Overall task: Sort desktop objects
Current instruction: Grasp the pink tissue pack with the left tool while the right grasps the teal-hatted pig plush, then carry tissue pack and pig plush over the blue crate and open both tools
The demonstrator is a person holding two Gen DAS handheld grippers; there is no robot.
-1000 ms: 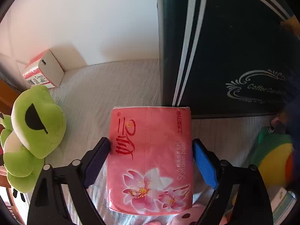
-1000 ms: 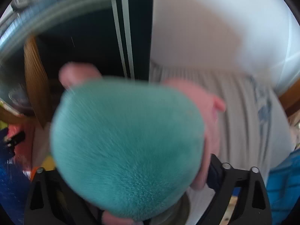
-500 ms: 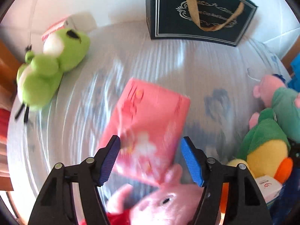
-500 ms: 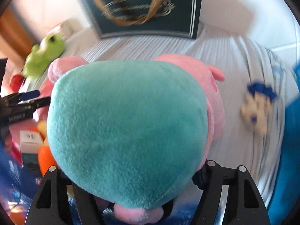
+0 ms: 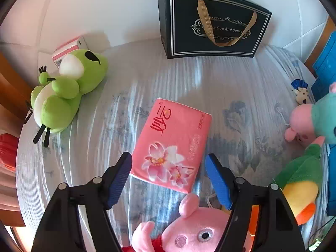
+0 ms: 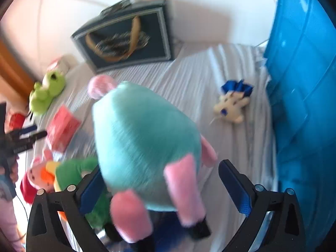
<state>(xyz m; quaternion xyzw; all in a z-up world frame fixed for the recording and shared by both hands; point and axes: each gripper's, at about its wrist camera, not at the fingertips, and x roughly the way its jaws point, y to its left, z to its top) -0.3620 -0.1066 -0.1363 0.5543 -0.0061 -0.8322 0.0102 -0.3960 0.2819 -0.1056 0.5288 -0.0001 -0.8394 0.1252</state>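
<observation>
Landmark: the black gift box [image 5: 214,25] with a tan ribbon handle, standing upright at the far edge of the tabletop [image 5: 231,88], which is covered with a pale striped cloth.
Hard to make out: the right wrist view is smeared by motion blur; the box lettering there cannot be read. A silver object on top of the box is cut off by the frame.
Pink tissue pack [image 5: 172,145]: lies flat on the cloth, nearer the camera than the gift box and well apart from it, tilted; glossy pink wrap with red characters and a white-pink flower print.
Left hand-held gripper [image 5: 169,176]: jaws spread and have just been opening a little; the tissue pack's near end lies between the blue pads, neither pad pressing on it.
Teal plush pig [image 6: 145,145]: teal body, pink feet and ear, blurred; sits between the right jaws, in front of the gift box.
Right hand-held gripper [image 6: 161,187]: jaws spread wide, just been opening; the right pad stands clear of the plush, the left pad is partly hidden behind it.
Green frog plush [image 5: 65,90]: left of the gift box, lying on its side.
Pink pig plush [image 5: 189,229]: cut off at the bottom edge.
Small cream doll [image 6: 232,103]: right of the gift box, beside the blue bin [image 6: 304,105].
</observation>
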